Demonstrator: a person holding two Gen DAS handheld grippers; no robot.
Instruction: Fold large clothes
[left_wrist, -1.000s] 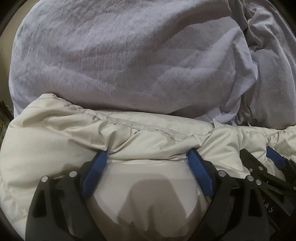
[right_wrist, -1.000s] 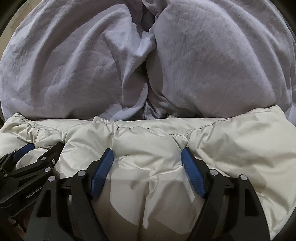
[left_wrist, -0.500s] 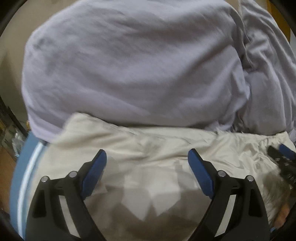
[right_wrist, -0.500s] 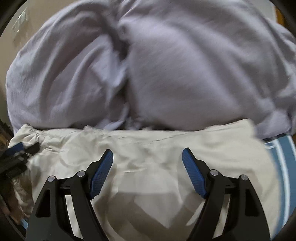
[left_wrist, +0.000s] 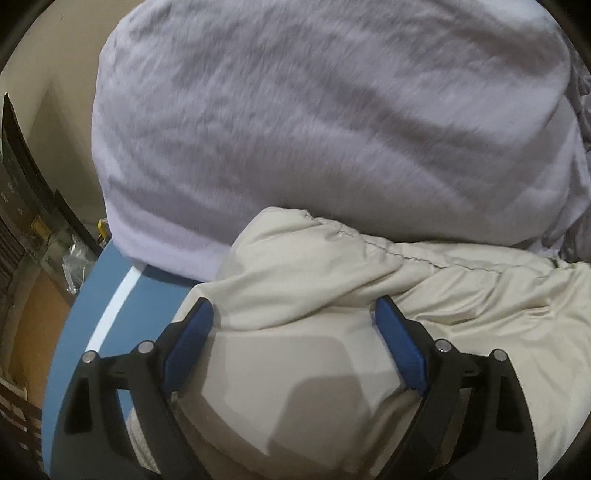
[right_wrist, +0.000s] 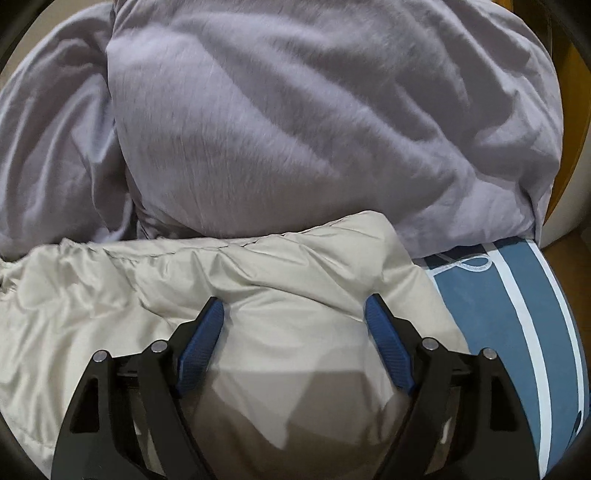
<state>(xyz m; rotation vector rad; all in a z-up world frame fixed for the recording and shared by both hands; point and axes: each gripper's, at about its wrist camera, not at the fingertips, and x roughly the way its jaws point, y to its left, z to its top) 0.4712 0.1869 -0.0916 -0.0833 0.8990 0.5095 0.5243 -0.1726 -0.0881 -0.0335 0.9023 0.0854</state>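
A cream puffy quilted garment lies folded on a blue bed sheet, its stitched edge against a lavender duvet. My left gripper is open, its blue pads straddling the garment's left end. In the right wrist view the same garment fills the lower frame. My right gripper is open over the garment's right end. Neither gripper holds cloth.
A bulky lavender duvet is heaped behind the garment, also in the right wrist view. The blue sheet with white stripes shows at the left and at the right. Dark furniture and floor lie beyond the bed's left edge.
Both grippers have moved apart, left to the garment's left end and right to its right end. The blue sheet has come into view. The grippers no longer see each other.
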